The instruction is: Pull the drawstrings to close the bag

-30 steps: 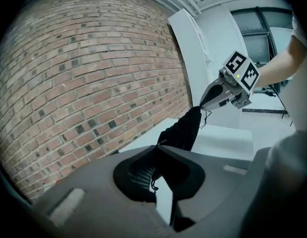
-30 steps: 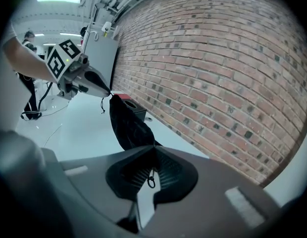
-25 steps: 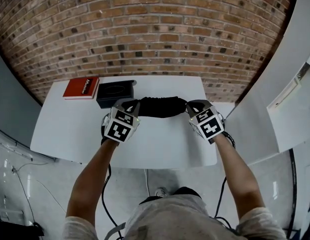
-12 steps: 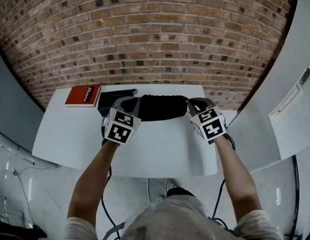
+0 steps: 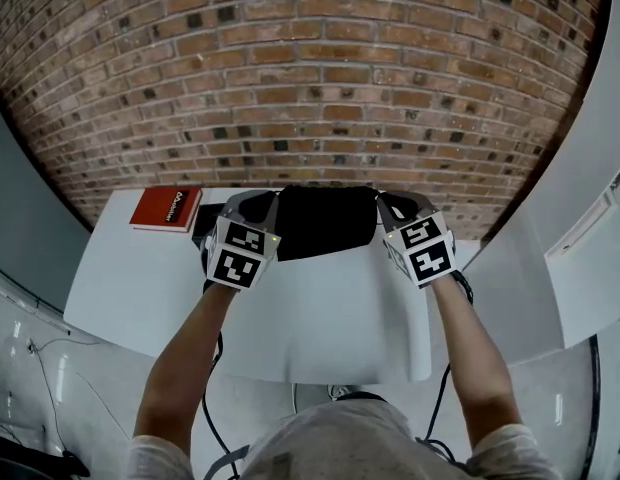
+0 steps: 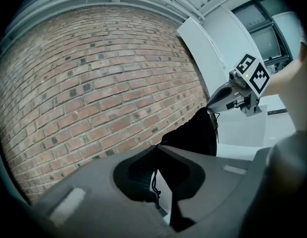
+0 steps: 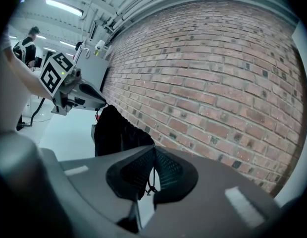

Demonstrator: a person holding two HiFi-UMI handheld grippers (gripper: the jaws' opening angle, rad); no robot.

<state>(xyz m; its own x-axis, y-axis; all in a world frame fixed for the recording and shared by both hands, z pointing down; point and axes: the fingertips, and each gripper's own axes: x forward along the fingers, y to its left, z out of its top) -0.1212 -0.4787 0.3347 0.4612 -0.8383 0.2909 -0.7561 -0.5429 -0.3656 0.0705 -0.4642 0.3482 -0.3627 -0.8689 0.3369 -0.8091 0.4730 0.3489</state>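
Observation:
A black drawstring bag (image 5: 326, 222) hangs between my two grippers above the white table (image 5: 320, 313). In the head view my left gripper (image 5: 269, 203) is at the bag's left top corner and my right gripper (image 5: 384, 202) at its right top corner. Each is shut on a thin black drawstring. The left gripper view has the left gripper's (image 6: 156, 150) jaws pressed together with the left drawstring (image 6: 154, 183) dangling below them and the bag (image 6: 193, 133) beyond. In the right gripper view the right gripper (image 7: 153, 150) pinches the right drawstring (image 7: 150, 181), with the bag (image 7: 114, 133) beyond it.
A red book (image 5: 166, 208) lies at the table's far left corner. A dark box (image 5: 201, 233) beside it is mostly hidden behind my left gripper. A brick wall (image 5: 310, 78) stands right behind the table. White panels flank the right side.
Both grippers have risen and moved toward the wall with the bag. The bag now hangs taller between them, off the table.

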